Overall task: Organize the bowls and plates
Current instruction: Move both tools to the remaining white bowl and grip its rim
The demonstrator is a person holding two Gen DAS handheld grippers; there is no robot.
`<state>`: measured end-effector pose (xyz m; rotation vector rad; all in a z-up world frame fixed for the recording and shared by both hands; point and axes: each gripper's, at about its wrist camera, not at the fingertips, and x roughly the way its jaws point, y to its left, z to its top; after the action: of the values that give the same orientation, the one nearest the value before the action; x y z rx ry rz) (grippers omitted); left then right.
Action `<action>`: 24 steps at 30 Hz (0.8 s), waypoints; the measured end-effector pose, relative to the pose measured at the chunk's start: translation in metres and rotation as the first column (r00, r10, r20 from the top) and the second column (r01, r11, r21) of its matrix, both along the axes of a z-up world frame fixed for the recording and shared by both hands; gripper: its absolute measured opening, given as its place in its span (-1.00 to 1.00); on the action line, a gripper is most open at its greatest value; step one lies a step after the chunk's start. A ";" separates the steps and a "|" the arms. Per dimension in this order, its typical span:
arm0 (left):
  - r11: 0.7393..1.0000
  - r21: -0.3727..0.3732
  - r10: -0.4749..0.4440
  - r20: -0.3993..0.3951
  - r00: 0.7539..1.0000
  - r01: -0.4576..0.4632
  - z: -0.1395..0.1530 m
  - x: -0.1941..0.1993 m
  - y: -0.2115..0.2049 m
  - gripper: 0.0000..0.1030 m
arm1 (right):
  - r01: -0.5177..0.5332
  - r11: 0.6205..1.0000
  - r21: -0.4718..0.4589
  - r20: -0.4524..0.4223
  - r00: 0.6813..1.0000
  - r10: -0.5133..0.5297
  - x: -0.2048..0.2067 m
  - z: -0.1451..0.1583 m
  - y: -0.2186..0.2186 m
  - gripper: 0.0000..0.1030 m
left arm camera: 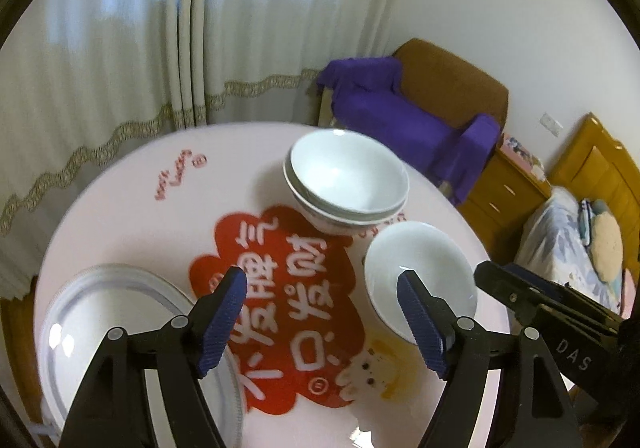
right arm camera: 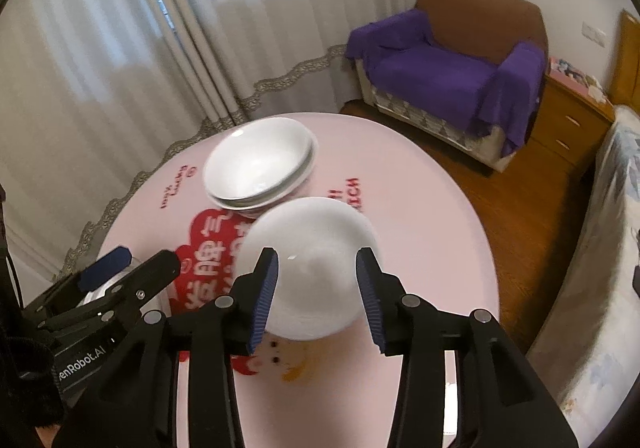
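Two white bowls nested in a stack (left arm camera: 347, 180) stand at the far side of the round pink table (left arm camera: 132, 183); the stack also shows in the right wrist view (right arm camera: 259, 163). A single white bowl (left arm camera: 420, 272) sits nearer, at the right. A large white plate (left arm camera: 116, 308) lies at the near left. My left gripper (left arm camera: 324, 320) is open and empty above the red print, between plate and single bowl. My right gripper (right arm camera: 316, 288) is open, its fingers on either side of the single bowl (right arm camera: 312, 248) and above it, apart from it.
A brown armchair with a purple cover (right arm camera: 452, 71) stands beyond the table. A wooden nightstand (right arm camera: 568, 119) and a bed (right arm camera: 600, 268) are at the right. Curtains (left arm camera: 120, 47) hang behind the table. The table edge is close on the right.
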<state>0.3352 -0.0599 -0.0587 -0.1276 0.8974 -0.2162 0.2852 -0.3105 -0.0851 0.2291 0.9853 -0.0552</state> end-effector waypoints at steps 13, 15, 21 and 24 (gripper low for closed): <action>0.998 0.068 0.001 -0.123 0.992 0.007 -0.050 0.050 -0.048 0.41 | 0.040 0.998 0.057 -0.090 0.995 -0.035 0.015 -0.045 -0.040 -0.19; 0.997 0.077 -0.001 -0.139 0.990 0.011 -0.058 0.057 -0.054 0.40 | 0.034 0.997 0.075 -0.103 0.994 -0.026 0.019 -0.052 -0.042 -0.20; 0.996 0.087 0.006 -0.154 0.988 0.008 -0.069 0.069 -0.063 0.40 | 0.018 0.993 0.116 -0.113 0.994 -0.005 0.022 -0.062 -0.043 -0.64; 0.996 0.086 0.000 -0.165 0.986 0.014 -0.074 0.074 -0.066 0.37 | 0.005 0.992 0.124 -0.109 0.994 0.009 0.023 -0.064 -0.042 -0.84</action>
<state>0.4096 -0.1255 -0.1331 -0.0615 1.0708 -0.1744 0.3086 -0.3521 -0.1487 0.3423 1.0994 -0.0044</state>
